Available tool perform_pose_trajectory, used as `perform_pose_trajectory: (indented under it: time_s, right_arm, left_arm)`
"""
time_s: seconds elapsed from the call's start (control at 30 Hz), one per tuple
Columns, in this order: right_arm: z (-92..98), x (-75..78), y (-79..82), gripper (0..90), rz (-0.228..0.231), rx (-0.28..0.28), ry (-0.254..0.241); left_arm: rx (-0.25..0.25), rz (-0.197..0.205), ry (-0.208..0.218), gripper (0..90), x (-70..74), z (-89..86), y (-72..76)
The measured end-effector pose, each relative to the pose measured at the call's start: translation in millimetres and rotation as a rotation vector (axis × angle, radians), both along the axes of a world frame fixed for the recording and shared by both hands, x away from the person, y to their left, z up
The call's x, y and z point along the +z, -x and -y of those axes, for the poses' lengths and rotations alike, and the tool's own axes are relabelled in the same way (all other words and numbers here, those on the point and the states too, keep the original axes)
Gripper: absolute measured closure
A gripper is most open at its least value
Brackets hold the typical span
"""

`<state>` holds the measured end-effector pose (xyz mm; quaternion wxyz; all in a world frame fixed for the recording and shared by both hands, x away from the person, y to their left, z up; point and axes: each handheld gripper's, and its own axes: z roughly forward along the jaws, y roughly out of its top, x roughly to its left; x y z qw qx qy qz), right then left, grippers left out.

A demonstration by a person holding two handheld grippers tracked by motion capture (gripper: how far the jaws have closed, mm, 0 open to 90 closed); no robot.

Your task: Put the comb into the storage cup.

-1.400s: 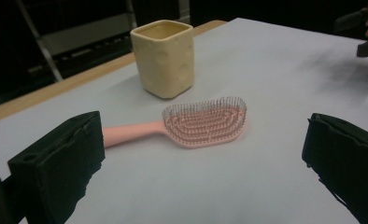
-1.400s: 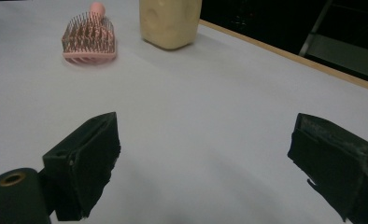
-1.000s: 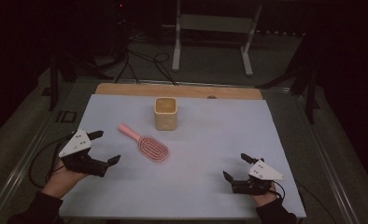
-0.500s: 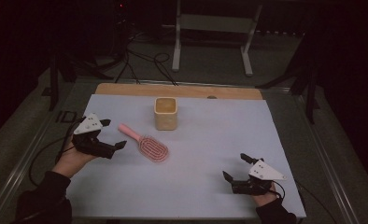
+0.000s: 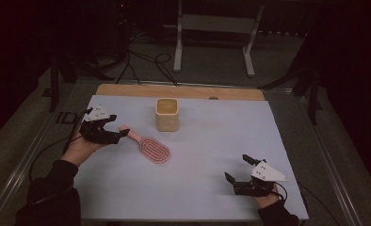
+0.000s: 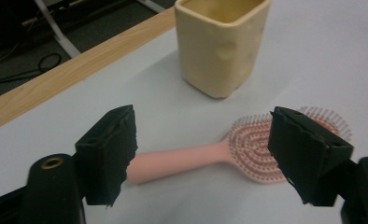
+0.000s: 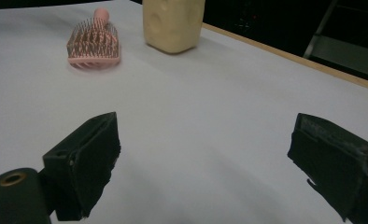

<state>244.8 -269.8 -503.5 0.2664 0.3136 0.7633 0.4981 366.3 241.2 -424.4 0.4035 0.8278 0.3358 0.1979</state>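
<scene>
One pale sheet point(image 5: 197, 188) covers your table, and on it the cream cup point(image 5: 167, 114) stands far of centre. The pink hairbrush point(image 5: 148, 146) lies flat just near-left of the cup. Your left gripper point(image 6: 201, 149) straddles the brush handle, jaws just closing, not yet touching it. Your right gripper point(image 5: 237, 169), near right, rests wide open, holding nothing.

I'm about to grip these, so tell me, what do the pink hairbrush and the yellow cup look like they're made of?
Pink hairbrush: likely moulded plastic, smooth matt handle, thin flexible-looking bristles on an open ribbed head. Yellow cup: possibly soft silicone or glazed ceramic; its matt cream walls show shallow dents and rounded edges, so the look leaves it open.
</scene>
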Motion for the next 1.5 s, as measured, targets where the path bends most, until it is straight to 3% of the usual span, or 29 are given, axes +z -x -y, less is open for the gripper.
perform_pose_trajectory:
  time_s: [0.17, 0.47, 0.53, 0.87, 1.0, 1.07, 1.27, 1.5]
  right_arm:
    - [0.2, -0.2, -0.4, 8.6, 0.004, -0.001, 0.004]
    - [-0.7, -1.0, -1.2, 8.6, -0.001, 0.001, 0.007]
    - [-0.8, -1.2, -1.3, 8.6, -0.001, 0.001, 0.006]
    - [-1.0, -2.2, -1.9, 8.6, -0.005, 0.005, 0.001]
    - [-1.2, -2.7, -2.2, 8.6, -0.01, 0.007, 0.003]
    - [-1.9, -3.5, -3.0, 8.6, -0.018, 0.012, 0.002]
    - [-1.2, -3.4, -3.0, 8.6, -0.015, 0.012, 0.0]
    - [-1.2, -3.5, -3.1, 8.6, -0.016, 0.016, -0.004]
  left_arm:
    - [0.028, -0.031, -0.003, 36.1, -8.2, -0.7, -11.6]
    - [0.088, -0.078, -0.046, 52.1, -31.0, -1.9, -34.5]
    - [0.088, -0.08, -0.046, 59.3, -32.5, -1.9, -36.7]
    - [0.097, -0.107, -0.091, 73.5, -50.8, 7.2, -54.6]
    - [0.099, -0.1, -0.092, 81.1, -52.5, 8.6, -60.6]
    - [0.095, -0.092, -0.09, 89.2, -54.3, 10.2, -64.0]
    - [0.088, -0.132, -0.122, 89.8, -67.1, 14.3, -74.6]
    - [0.095, -0.132, -0.152, 90.0, -73.0, 12.6, -79.6]
